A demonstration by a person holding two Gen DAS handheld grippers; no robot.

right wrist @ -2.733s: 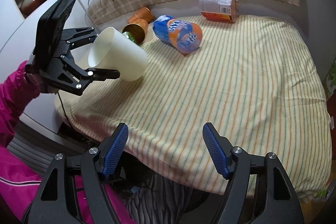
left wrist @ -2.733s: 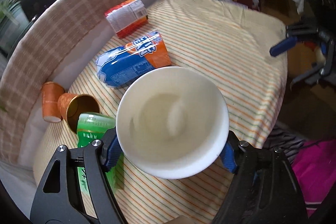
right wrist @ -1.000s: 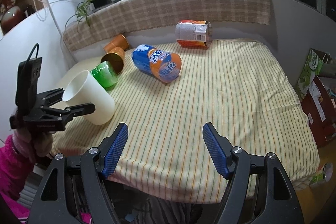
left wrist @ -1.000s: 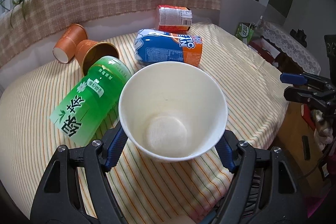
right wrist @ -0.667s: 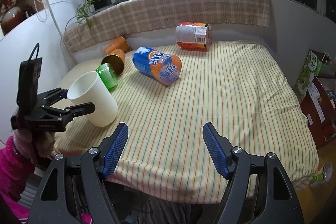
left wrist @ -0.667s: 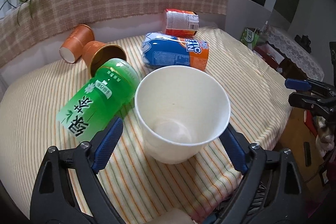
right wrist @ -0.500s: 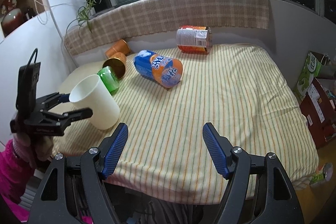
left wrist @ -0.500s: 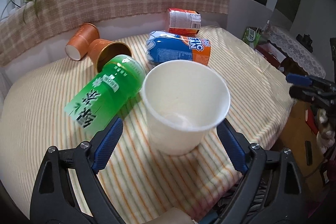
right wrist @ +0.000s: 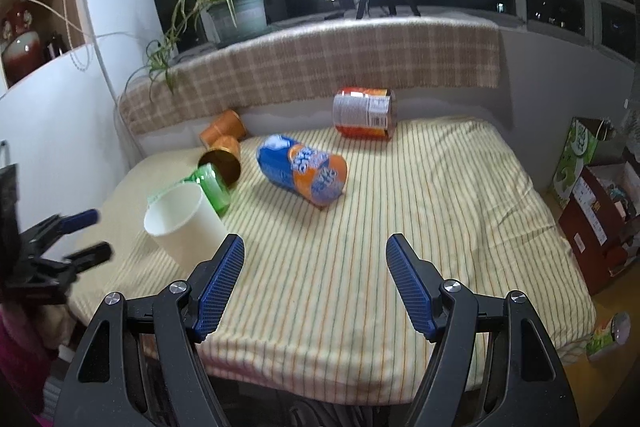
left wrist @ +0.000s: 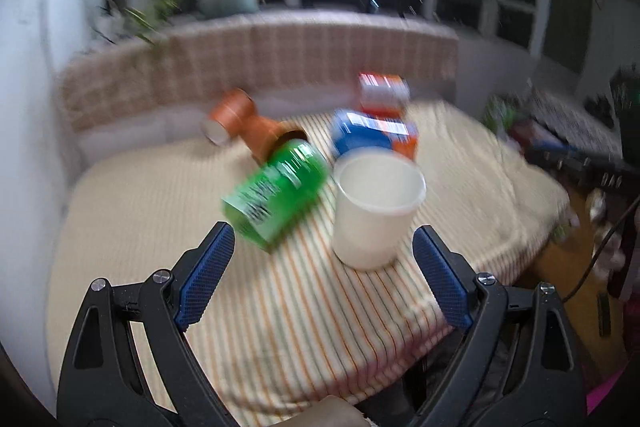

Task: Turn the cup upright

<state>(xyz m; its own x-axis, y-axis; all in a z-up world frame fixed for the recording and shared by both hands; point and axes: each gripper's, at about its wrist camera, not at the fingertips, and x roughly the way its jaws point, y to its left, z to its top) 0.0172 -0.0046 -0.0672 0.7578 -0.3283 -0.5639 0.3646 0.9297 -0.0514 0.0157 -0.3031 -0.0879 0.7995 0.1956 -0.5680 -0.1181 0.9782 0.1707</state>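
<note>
The left gripper (left wrist: 320,271) has let go and pulled back, jaws wide apart. The white paper cup (left wrist: 376,211) now stands upright just beside the green can (left wrist: 276,195). It looks light and squashy, so hold its sides gently. The right gripper (right wrist: 314,283) is spread apart too, holding nothing.

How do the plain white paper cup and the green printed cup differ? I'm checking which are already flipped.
The plain white paper cup stands upright, mouth up; the green printed cup lies on its side. White is unprinted; green carries printed labelling. Both rest on the striped tablecloth, side by side.
</note>
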